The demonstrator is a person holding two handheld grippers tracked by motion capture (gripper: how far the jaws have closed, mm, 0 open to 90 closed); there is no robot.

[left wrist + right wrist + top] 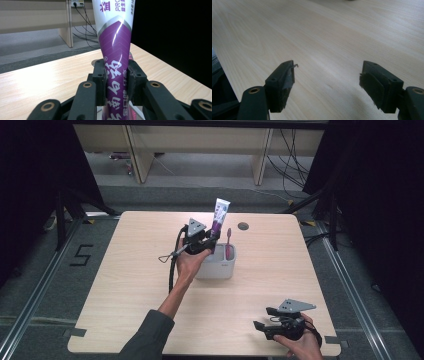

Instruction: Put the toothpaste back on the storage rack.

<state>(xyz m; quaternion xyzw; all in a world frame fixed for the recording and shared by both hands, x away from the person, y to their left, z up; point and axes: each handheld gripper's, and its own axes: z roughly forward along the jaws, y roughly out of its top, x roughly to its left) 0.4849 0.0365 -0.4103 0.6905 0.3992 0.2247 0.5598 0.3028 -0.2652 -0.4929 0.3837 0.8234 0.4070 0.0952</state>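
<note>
While your left gripper holds the purple toothpaste tube upright, its fingers pinch the tube's lower body directly above the white holder. A pink toothbrush already stands inside that holder. Your right gripper rests near the worktop edge, well apart from the holder, fingers wide and empty. Judging by this, the tube is nearly placed; lowering and letting go remain.
</note>
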